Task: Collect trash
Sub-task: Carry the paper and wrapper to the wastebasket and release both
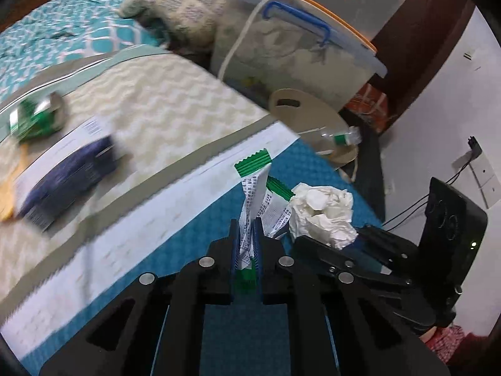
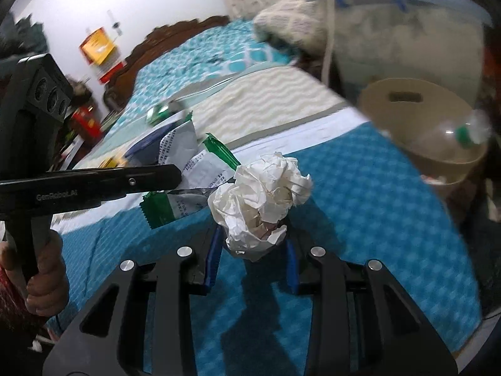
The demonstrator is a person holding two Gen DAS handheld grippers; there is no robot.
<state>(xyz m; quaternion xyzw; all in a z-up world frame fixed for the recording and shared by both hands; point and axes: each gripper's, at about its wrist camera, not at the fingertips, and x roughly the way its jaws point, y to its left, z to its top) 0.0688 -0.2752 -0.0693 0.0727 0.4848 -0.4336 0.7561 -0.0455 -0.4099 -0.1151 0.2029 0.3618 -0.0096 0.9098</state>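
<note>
My left gripper (image 1: 246, 222) is shut on a green and white snack wrapper (image 1: 252, 188) and holds it above the bed; the wrapper also shows in the right wrist view (image 2: 188, 175). My right gripper (image 2: 252, 241) is shut on a crumpled white paper ball (image 2: 263, 203), seen in the left wrist view (image 1: 319, 210) just right of the wrapper. A beige bin (image 1: 316, 125) at the bed's far edge holds a clear plastic bottle (image 1: 341, 139); it shows at the upper right in the right wrist view (image 2: 416, 125).
A green can (image 1: 37, 119), a dark blue box (image 1: 72, 175) and a yellow item (image 1: 7, 194) lie on the cream blanket (image 1: 175, 100). A lidded plastic storage tub (image 1: 297, 50) and a pillow (image 1: 188, 6) stand behind the bin. A wall (image 1: 438, 125) is at right.
</note>
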